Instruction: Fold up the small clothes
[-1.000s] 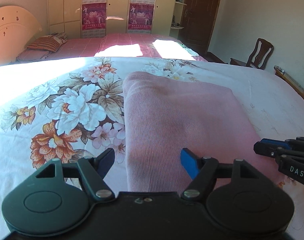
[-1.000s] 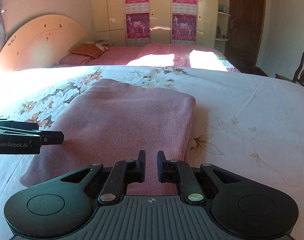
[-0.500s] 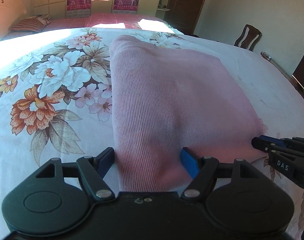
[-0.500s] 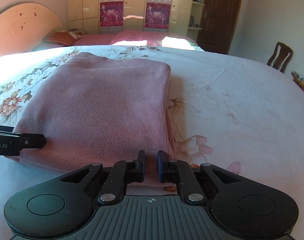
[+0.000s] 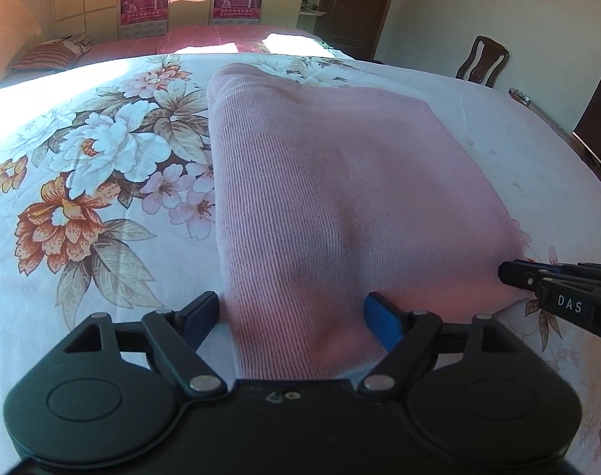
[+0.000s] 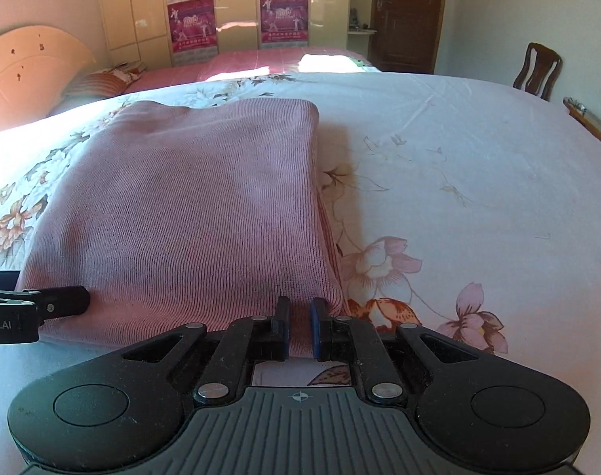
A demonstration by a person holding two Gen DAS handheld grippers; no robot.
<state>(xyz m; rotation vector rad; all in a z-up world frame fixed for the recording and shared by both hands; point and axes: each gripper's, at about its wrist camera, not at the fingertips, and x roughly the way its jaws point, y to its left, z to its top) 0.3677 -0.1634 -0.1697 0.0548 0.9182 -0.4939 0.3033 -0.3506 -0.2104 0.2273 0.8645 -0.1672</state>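
Observation:
A folded pink knit garment (image 5: 332, 182) lies on the floral bedsheet (image 5: 82, 198); it also shows in the right wrist view (image 6: 197, 213). My left gripper (image 5: 292, 312) is open, its blue fingers astride the garment's near left corner. My right gripper (image 6: 299, 324) is shut on the garment's near right edge, pinching a small fold of the knit. The right gripper's tip shows in the left wrist view (image 5: 554, 289), and the left gripper's tip in the right wrist view (image 6: 43, 304).
A second bed with a red cover (image 6: 269, 59) and a striped pillow (image 5: 51, 55) stands behind. Wardrobes with posters (image 6: 237, 12) line the back wall. A wooden chair (image 6: 538, 71) and a dark door (image 6: 407, 16) are at the right.
Both grippers have moved forward and down onto the garment's near edge. The right gripper now pinches the fabric between its fingers; the left stays open around the corner.

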